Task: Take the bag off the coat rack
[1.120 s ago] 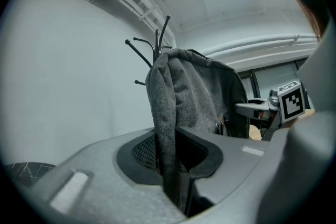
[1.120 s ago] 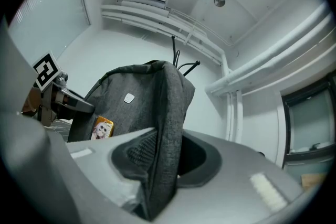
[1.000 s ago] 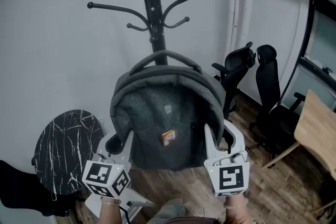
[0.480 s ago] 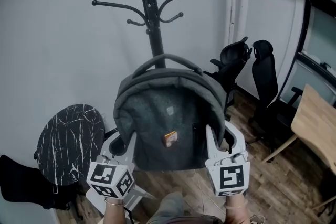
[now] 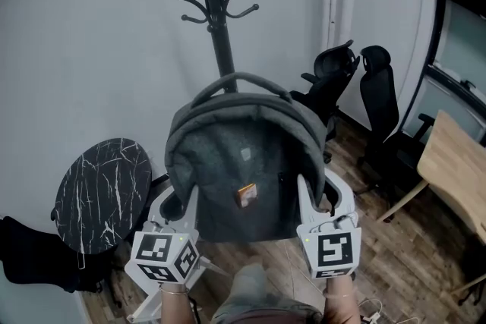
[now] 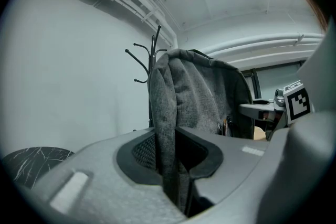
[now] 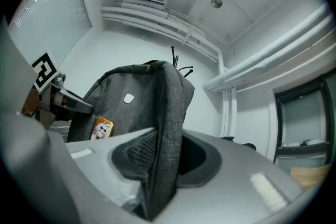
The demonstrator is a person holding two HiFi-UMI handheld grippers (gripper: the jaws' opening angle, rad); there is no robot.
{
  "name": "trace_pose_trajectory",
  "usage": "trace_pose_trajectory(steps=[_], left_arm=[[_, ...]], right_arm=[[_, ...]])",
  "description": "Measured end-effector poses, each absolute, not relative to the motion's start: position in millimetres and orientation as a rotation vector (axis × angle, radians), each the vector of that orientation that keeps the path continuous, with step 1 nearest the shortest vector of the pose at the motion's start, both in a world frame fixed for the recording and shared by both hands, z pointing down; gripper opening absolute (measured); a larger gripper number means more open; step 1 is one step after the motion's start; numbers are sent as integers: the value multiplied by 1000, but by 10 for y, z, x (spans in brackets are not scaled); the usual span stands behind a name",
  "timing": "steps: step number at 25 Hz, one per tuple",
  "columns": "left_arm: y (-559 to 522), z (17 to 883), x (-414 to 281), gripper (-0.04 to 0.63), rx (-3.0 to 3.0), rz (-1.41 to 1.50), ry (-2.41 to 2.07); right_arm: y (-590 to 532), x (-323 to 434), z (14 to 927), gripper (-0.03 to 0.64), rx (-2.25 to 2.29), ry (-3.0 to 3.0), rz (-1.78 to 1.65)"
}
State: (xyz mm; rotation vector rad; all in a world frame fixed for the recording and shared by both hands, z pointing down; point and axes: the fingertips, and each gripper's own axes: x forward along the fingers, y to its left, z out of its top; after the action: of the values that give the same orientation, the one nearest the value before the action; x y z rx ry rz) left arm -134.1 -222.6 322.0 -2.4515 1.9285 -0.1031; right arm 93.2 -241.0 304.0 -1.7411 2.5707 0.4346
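A dark grey backpack (image 5: 243, 163) with a top handle and a small orange tag hangs free in the air in front of the black coat rack (image 5: 216, 19), off its hooks. My left gripper (image 5: 181, 202) is shut on the bag's left side edge (image 6: 165, 128). My right gripper (image 5: 315, 197) is shut on the bag's right side edge (image 7: 168, 134). In both gripper views the grey fabric runs down between the jaws, pinched by the pads. The coat rack (image 6: 152, 60) stands behind the bag, its hooks bare.
A round black marble side table (image 5: 99, 193) stands at the lower left by the white wall. Two black office chairs (image 5: 357, 102) sit to the right, with a wooden table (image 5: 456, 171) at the far right. The floor is wood planks.
The bag, held in both grippers, has stayed at the same height while the view shifted; the coat rack now sits slightly farther up and left in view. Both grips are unchanged.
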Motion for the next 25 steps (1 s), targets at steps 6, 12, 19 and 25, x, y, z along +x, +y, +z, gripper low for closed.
trace_pose_trajectory(steps=[6, 12, 19, 25], left_arm=[[-2021, 3301, -1315, 78, -2442, -119, 1967], [-1900, 3337, -1306, 78, -2445, -138, 1982], [-1825, 3404, -1315, 78, -2461, -149, 1987], [-1774, 3444, -1391, 78, -2485, -157, 1978]], right_arm=[[-2230, 953, 3128, 100, -1742, 2587, 404], [-2121, 961, 3180, 100, -1750, 2581, 381], [-2026, 952, 3248, 100, -1771, 2586, 362], [-1946, 873, 3282, 100, -1789, 2588, 352]])
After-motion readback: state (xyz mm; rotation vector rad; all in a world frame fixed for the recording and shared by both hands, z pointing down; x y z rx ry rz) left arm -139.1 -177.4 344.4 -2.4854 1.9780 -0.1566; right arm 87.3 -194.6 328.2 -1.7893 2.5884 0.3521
